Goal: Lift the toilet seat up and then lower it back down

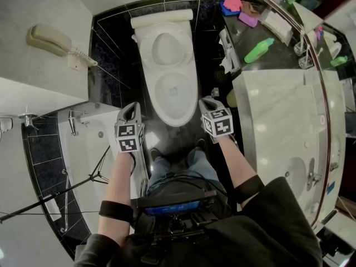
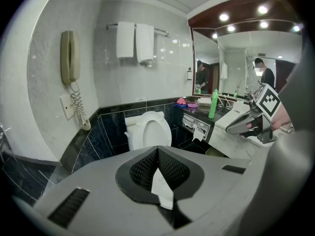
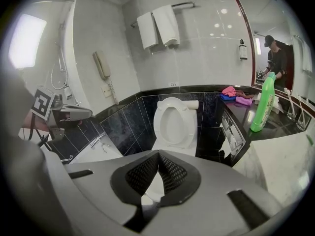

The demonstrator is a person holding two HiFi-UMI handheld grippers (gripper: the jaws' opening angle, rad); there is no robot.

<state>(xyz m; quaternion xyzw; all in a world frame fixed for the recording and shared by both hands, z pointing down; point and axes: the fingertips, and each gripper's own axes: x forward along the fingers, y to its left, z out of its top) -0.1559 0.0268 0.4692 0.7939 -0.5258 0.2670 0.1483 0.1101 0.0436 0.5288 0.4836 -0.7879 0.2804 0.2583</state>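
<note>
Toilet seat point(image 3: 157, 121) raised against tank point(image 1: 161, 19); bowl rim point(image 1: 192, 96) exposed.

Glossy, smooth white on the toilet seat point(image 3: 172, 101); polished black, almost mirror-bright, on the wall tiles point(image 3: 125, 122); pale veined stone with a shine for the counter point(image 1: 278, 110); soft white cloth in the towels point(image 3: 158, 26), hung on a bright metal rail point(image 3: 184, 4); glossy green plastic for the bottle point(image 3: 263, 102); dull beige plastic on the wall phone point(image 1: 49, 39); matt grey plastic over the left gripper point(image 2: 157, 150), with rough black cross-hatched pads point(image 2: 142, 170).
</note>
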